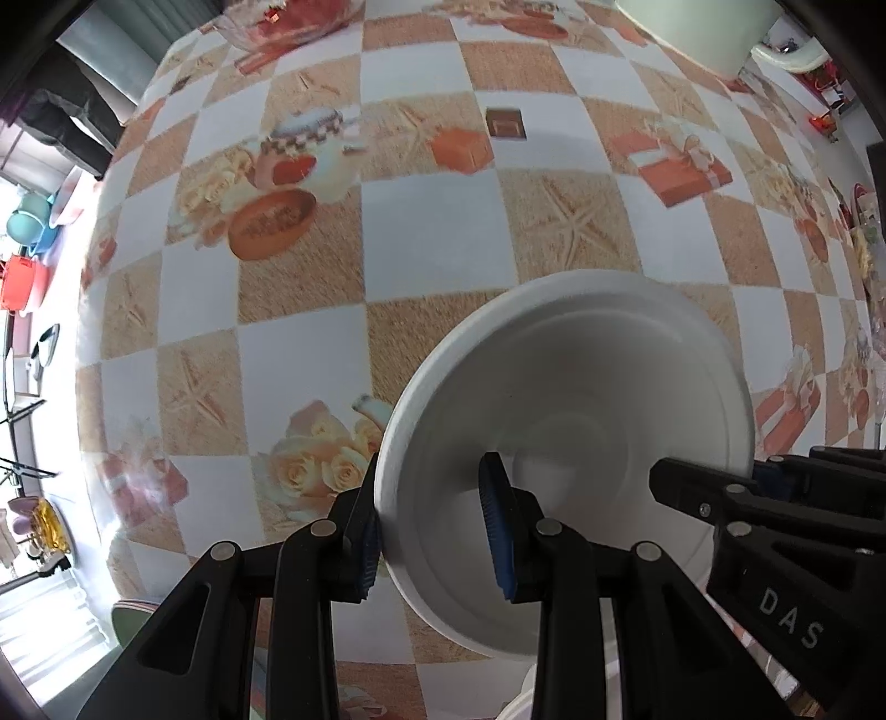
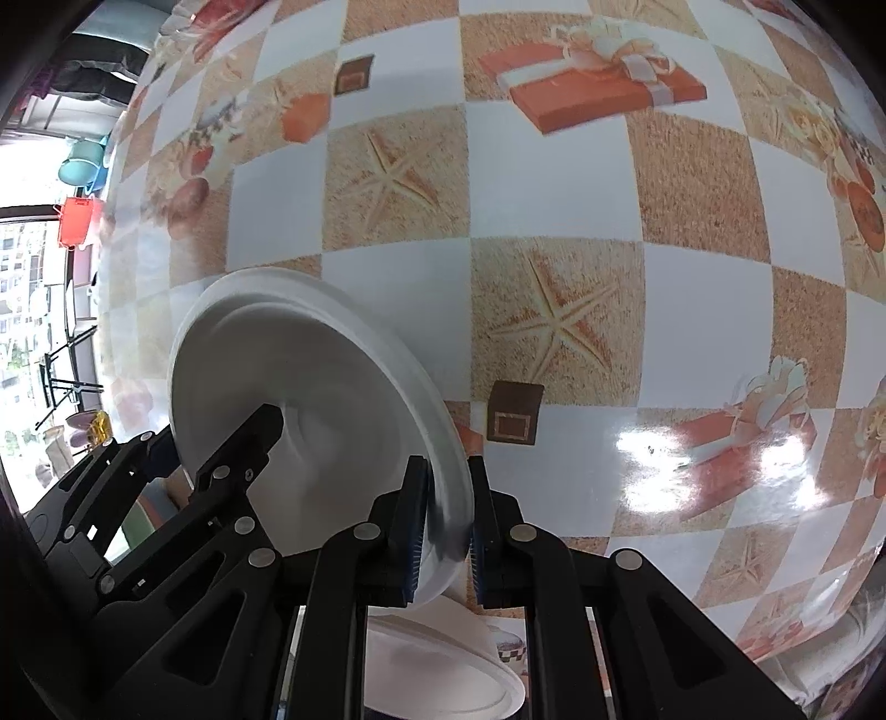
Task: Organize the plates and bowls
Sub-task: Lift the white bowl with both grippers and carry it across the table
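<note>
Both the left gripper (image 1: 434, 531) and right gripper (image 2: 448, 531) have jaws clamped on one white plate's (image 1: 581, 421) rim, held tilted above the tabletop (image 1: 443, 232); a thin rim-grip could slip, dropping it onto the plate (image 2: 443, 670) at six o'clock.

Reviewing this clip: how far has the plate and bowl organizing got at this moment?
Midway, as far as these views show. In hand: both the left gripper and the right gripper are shut on opposite rims of one white plate, lifted and tilted above the tablecloth. Possibly done: another white dish lies below. Left: setting this plate down; the glass bowl and pale green dish sit at the far edge.
</note>
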The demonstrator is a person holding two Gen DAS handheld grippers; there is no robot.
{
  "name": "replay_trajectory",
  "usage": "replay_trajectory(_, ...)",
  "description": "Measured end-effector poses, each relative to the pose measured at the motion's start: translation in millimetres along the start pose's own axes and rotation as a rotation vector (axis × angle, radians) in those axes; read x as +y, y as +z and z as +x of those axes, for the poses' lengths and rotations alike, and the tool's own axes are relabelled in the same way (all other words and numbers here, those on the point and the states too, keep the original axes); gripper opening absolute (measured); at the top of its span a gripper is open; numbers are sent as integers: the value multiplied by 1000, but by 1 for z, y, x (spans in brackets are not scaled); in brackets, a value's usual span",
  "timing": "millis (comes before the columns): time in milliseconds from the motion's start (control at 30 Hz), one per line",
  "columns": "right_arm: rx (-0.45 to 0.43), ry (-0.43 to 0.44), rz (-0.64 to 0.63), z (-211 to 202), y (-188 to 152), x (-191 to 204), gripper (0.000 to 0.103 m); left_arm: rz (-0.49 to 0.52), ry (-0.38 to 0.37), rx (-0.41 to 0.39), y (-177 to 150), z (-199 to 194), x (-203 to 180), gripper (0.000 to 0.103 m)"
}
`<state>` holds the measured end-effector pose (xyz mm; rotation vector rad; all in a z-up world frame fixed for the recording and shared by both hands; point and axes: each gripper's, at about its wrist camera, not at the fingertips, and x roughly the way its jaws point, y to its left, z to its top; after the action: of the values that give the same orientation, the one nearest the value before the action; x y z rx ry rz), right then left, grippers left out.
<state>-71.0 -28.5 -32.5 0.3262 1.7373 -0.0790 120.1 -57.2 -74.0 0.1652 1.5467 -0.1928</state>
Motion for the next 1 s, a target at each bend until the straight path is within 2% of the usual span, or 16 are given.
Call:
replay_trajectory(367, -73, 17, -12, -40, -3, 4, 15, 1, 9, -86, 8, -42, 8, 35)
replay_trajectory(633, -113, 17, -16, -67, -18, 5, 15, 23, 7, -133, 3, -71, 6, 35)
replay_trajectory(1000, -129, 19, 14, -85, -51, 6, 15, 69, 4, -157, -23, -90, -2, 35)
